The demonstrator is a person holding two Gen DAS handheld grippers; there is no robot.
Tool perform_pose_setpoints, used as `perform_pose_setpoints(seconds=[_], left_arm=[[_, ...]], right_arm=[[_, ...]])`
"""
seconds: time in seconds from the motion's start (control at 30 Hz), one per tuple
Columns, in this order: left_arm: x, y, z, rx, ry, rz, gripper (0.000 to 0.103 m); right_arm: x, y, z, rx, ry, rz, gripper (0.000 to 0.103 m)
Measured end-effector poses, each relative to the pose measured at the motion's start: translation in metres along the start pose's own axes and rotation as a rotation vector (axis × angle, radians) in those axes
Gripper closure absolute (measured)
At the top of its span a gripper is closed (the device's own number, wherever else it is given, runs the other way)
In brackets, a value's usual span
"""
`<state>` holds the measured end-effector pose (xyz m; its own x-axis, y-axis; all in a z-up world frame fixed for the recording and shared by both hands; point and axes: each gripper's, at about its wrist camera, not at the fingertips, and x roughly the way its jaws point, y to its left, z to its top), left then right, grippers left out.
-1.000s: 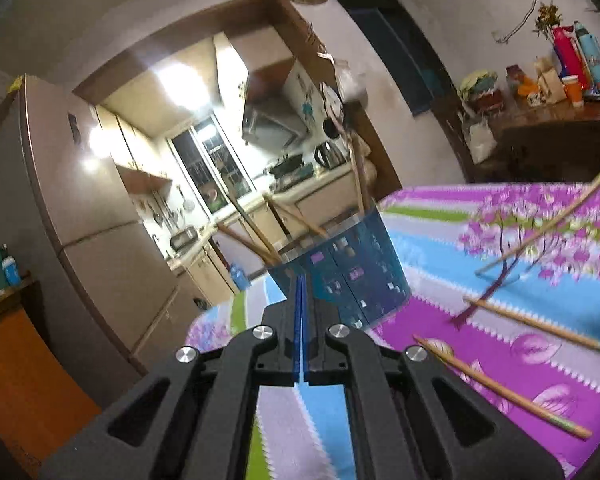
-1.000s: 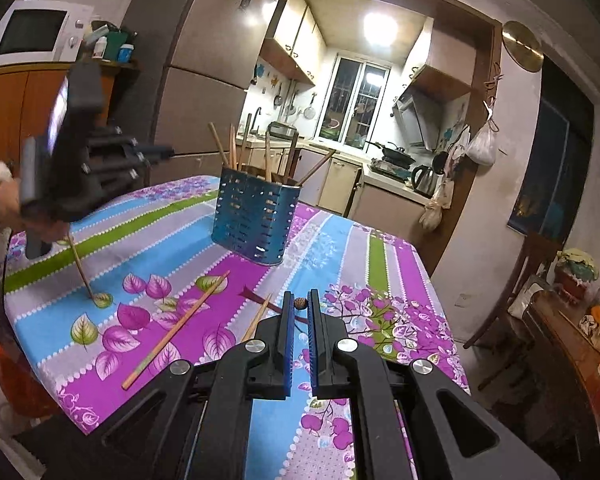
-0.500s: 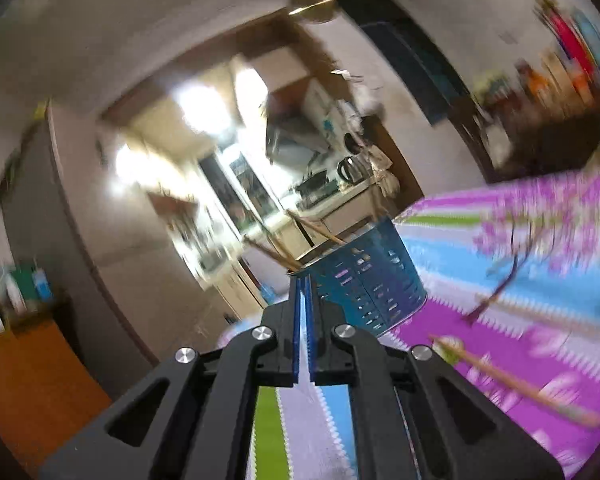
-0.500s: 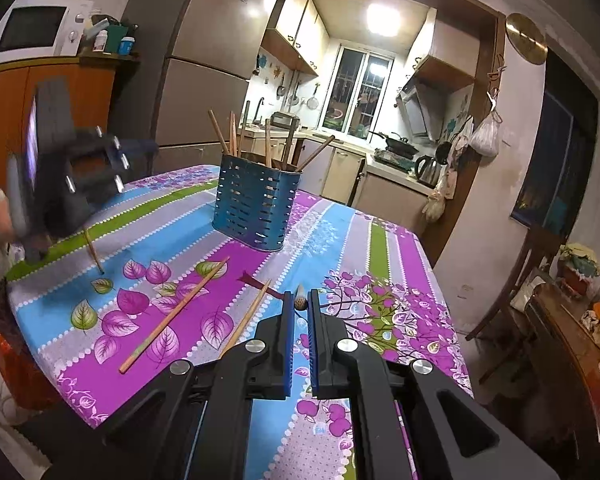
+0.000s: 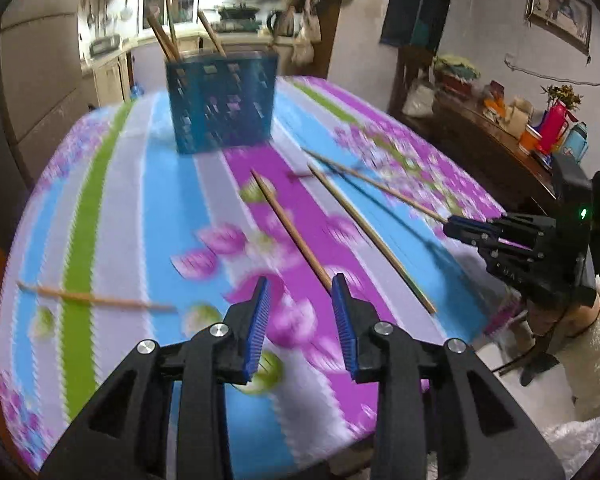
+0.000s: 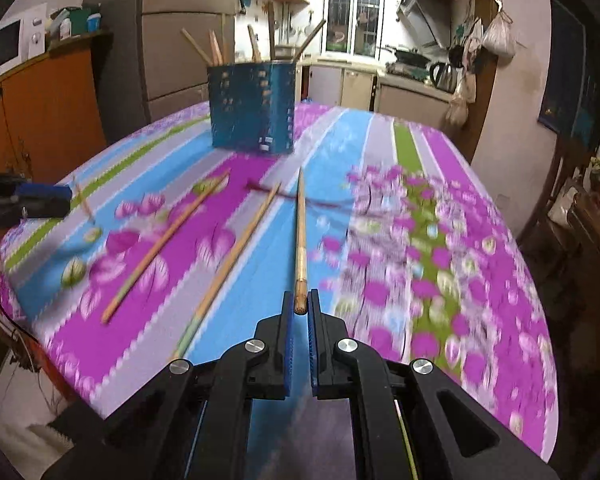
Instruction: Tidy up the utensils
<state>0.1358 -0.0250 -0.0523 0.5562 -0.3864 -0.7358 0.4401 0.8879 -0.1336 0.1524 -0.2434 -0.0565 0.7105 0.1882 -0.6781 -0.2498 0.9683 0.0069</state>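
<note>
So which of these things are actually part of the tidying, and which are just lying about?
Part of the job:
- blue utensil holder
- chopstick clamped in the right hand-held gripper
- loose chopsticks on the tablecloth
- left hand-held gripper, jaws opening, nothing between them

Just lying about:
- kettle
- red thermos
- hanging bags

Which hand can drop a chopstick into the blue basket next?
Probably the right hand-held gripper: it already pinches a chopstick aimed toward the basket. The left hand-held gripper is opening, empty.

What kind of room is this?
Probably a home dining area by a kitchen: a table with a flowery cloth, a kettle on the counter beyond, and a fridge.
</note>
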Motion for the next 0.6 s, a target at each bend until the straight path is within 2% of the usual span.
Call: perform_pose_setpoints(seconds=[0.03,0.07,0.17,0.23,0.3,0.37,0.47,0.6], left_arm=[[0.0,-0.007,-0.007,0.025,-0.004,0.01,0.073],[0.0,-0.012,-0.011,0.039,-0.007,0.018,0.073],[0.004,-0.024,-0.028,0.061,-0.007,0.048,0.073],[0.002,-0.032,-0.037,0.063,-0.032,0.074,0.073],[0.007,-0.042,-0.042,0.053,-0.051,0.076,0.073],[0.013,-0.05,-0.045,0.047,-0.068,0.095,0.073],[0.024,-0.059,-0.053,0.049,-0.106,0.174,0.073],[0.031,-0.058,-0.064,0.023,-0.118,0.172,0.073]], right_arm=[[-0.005,-0.002,-0.004,0.017,0.0,-0.015,0.084],[-0.014,-0.003,-0.008,0.028,-0.028,-0.042,0.08],[-0.044,0.009,-0.018,-0.002,-0.105,-0.055,0.08],[-0.052,0.025,-0.027,-0.02,-0.118,0.013,0.08],[-0.046,0.044,-0.036,-0.019,-0.1,0.091,0.08],[-0.038,0.055,-0.038,-0.02,-0.104,0.093,0.08],[-0.023,0.058,-0.043,0.028,-0.086,0.12,0.08],[-0.012,0.065,-0.052,0.015,-0.086,0.096,0.08]])
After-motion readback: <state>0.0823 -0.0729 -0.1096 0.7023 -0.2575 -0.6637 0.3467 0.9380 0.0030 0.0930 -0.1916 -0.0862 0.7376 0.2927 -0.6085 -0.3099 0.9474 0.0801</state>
